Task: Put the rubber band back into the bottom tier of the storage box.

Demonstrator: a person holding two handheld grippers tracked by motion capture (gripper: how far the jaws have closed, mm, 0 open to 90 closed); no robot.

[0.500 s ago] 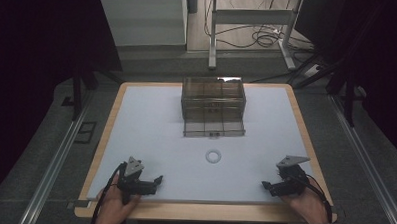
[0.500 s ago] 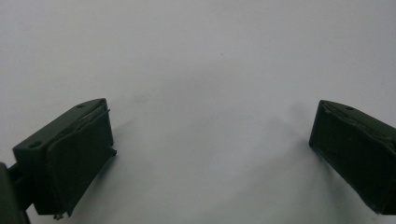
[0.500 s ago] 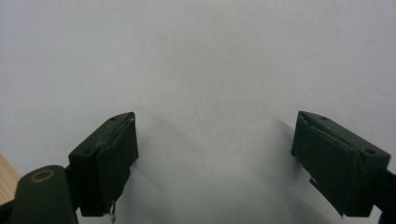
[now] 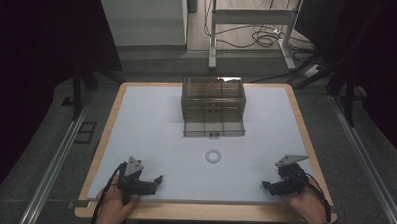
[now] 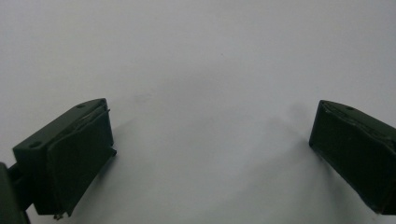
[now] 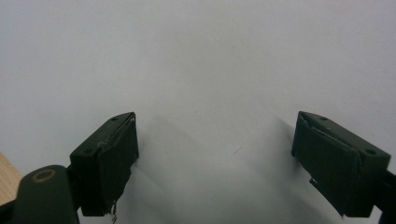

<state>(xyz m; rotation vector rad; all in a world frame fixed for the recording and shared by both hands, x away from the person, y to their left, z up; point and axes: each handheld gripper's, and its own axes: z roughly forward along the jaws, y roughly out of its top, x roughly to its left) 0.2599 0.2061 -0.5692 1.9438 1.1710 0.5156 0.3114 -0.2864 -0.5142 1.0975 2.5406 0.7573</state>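
Resting low on the white surface (image 4: 151,125), the left hand-held gripper (image 4: 156,181) sits well apart from the small white ring (image 4: 214,156), off to the ring's left and nearer the person's edge. Its jaws point toward the ring's side of the surface and stand spread, with bare white between them in the left gripper view (image 5: 210,154). The right hand-held gripper (image 4: 265,186) lies about as far from the ring on the opposite side, also nearer the person's edge, jaws likewise spread wide with nothing between them in the right gripper view (image 6: 215,158). Each tool is held by a hand coming in from the bottom, the left hand (image 4: 114,205) and the right hand (image 4: 306,205).

The ring lies flat, alone, roughly midway between the two tools. Beyond the ring, farther from the person, stands a translucent brown drawer box (image 4: 213,100), its lowest drawer (image 4: 214,128) pulled out toward the ring.
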